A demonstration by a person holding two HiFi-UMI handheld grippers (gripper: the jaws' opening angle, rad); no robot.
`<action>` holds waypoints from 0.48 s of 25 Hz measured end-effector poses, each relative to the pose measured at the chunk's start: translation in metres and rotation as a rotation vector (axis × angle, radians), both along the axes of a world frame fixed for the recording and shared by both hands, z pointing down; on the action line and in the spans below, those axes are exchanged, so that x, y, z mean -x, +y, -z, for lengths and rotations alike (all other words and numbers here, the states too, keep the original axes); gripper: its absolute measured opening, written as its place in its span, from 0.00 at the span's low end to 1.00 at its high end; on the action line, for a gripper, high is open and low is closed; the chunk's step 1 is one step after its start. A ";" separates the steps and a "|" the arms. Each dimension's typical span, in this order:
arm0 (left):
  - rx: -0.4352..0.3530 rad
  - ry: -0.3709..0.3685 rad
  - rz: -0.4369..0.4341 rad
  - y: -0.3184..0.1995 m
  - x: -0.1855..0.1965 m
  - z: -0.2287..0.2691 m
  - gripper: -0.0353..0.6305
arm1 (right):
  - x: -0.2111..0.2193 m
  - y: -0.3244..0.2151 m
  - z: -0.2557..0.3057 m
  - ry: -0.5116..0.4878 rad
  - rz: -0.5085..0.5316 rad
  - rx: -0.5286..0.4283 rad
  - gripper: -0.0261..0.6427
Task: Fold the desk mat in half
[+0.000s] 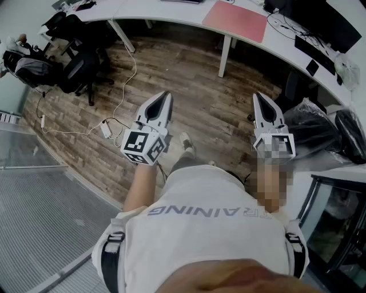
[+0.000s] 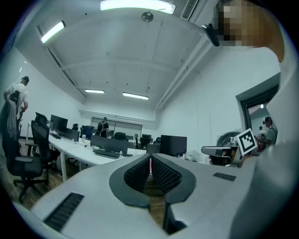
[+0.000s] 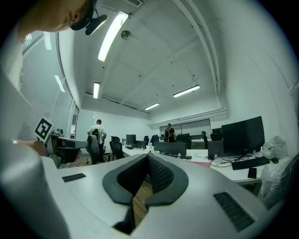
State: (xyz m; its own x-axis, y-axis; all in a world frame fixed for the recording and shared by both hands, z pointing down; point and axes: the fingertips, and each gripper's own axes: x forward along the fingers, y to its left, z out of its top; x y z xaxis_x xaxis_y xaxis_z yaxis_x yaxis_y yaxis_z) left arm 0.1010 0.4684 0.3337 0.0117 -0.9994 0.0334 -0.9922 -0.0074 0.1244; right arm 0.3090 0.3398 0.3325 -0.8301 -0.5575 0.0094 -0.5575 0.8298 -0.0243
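The pink desk mat (image 1: 235,20) lies flat on the curved white desk (image 1: 171,10) at the far side of the head view; a pale pink strip of it shows on the desk (image 3: 202,163) in the right gripper view. I hold both grippers close in front of my body, above the wooden floor and well short of the desk. The left gripper (image 1: 167,93) points forward, its jaws meeting at the tip (image 2: 150,158) with nothing between them. The right gripper (image 1: 258,94) is also shut and empty, tips together (image 3: 147,156).
Black office chairs with a backpack (image 1: 68,57) stand at the left. A power strip with its cable (image 1: 106,127) lies on the floor. A white desk leg (image 1: 225,56) stands ahead. Black bags (image 1: 314,129) sit at the right, and a keyboard and monitor (image 1: 311,48) on the desk.
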 end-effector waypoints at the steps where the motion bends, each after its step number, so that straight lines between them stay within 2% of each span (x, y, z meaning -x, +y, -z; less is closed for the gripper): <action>1: 0.000 0.001 0.000 0.000 0.000 0.000 0.11 | 0.001 0.000 0.000 0.000 0.001 -0.001 0.08; 12: 0.008 0.011 0.006 0.008 -0.002 -0.005 0.11 | 0.006 0.006 -0.005 0.016 0.025 -0.007 0.08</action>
